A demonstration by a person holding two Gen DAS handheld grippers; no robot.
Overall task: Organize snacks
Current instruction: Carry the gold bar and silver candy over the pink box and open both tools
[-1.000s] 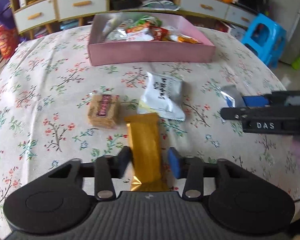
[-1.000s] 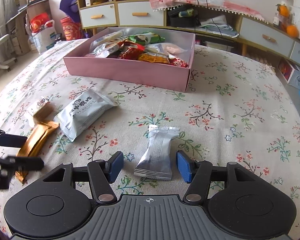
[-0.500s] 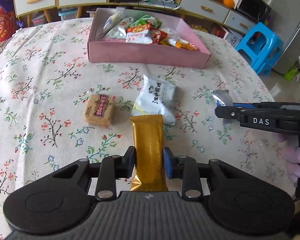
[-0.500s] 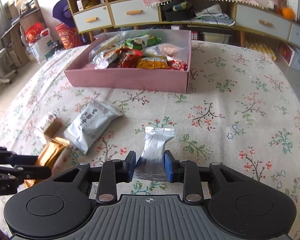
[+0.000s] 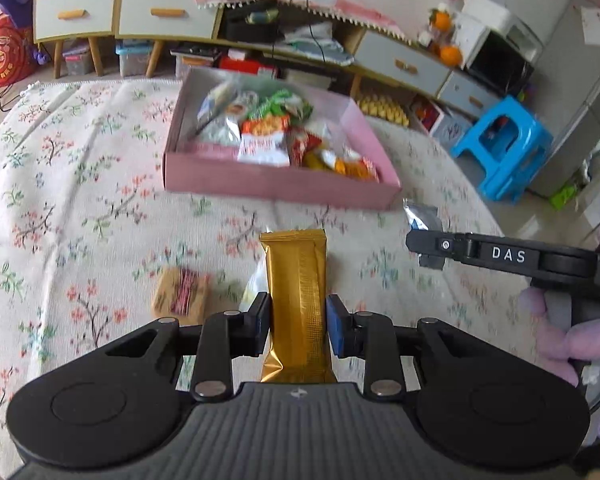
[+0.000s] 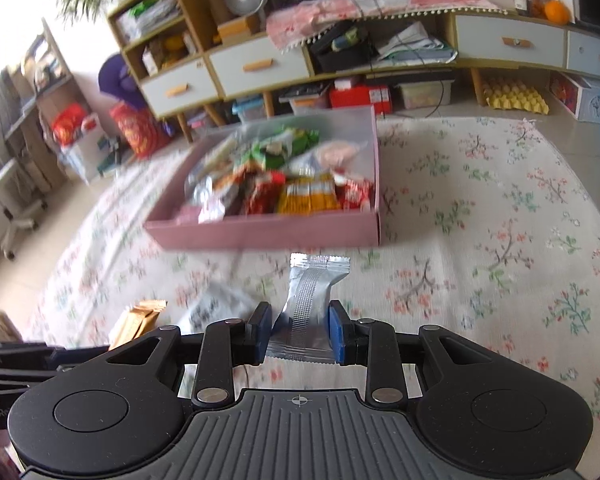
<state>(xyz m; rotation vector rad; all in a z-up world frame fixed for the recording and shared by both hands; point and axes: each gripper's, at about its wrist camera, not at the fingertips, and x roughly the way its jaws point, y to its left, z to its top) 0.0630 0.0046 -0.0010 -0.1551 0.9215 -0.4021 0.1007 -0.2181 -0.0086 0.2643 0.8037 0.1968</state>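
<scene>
My left gripper point(image 5: 298, 326) is shut on a gold snack bar point(image 5: 296, 292), which is lifted off the flowered tablecloth. My right gripper point(image 6: 299, 330) is shut on a small silver packet point(image 6: 310, 296), also raised above the cloth. Ahead of both stands a pink box point(image 5: 276, 182) point(image 6: 260, 232) filled with several snack packs. A brown biscuit pack point(image 5: 180, 292) lies on the cloth left of the gold bar, and a white pouch point(image 5: 252, 292) shows just behind it. In the left wrist view the right gripper point(image 5: 424, 250) reaches in from the right with the silver packet point(image 5: 422, 214).
A low cabinet with drawers point(image 6: 256, 66) runs along the far wall behind the table. A blue plastic stool point(image 5: 508, 148) stands off the table's right side. A hand in a lilac glove point(image 5: 572, 340) holds the right tool. Open cloth point(image 6: 500, 240) lies right of the box.
Both grippers closed on their snacks, the gold bar and the silver packet, and lifted them off the cloth. Both views have tilted up, so the pink box sits nearer the middle.
</scene>
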